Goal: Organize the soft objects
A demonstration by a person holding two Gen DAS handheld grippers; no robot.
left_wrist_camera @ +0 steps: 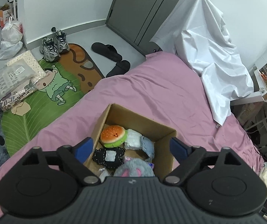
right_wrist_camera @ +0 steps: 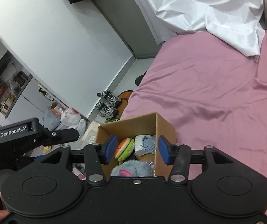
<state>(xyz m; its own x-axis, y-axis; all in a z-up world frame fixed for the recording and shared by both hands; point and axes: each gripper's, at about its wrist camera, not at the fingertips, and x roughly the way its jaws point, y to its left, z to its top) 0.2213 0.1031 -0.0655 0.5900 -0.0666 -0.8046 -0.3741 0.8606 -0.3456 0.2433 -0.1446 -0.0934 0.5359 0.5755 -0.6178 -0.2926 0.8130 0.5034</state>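
Lower centre of both views: one open cardboard box (left_wrist_camera: 112, 114) on the pink bed sheet (left_wrist_camera: 163, 85), its long axis running from frame bottom toward upper right in the left wrist view. Inside, counted: one burger plush (left_wrist_camera: 113, 133) with orange bun and green lettuce, tilted; one frayed denim piece (left_wrist_camera: 148, 145); one black stitched pouch (left_wrist_camera: 110, 155); one grey-and-pink fluffy toy (left_wrist_camera: 134, 169). Left gripper (left_wrist_camera: 131, 149) jaws wide apart, nothing between. Right gripper (right_wrist_camera: 137, 150) jaws parted, gripping nothing.

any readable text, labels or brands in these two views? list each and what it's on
"GenRobot.AI": white label on the left gripper, seen in the right wrist view.
Print on the flat plastic packets on the floor: too small to read.
Orange carton by the wall: markings blurred.
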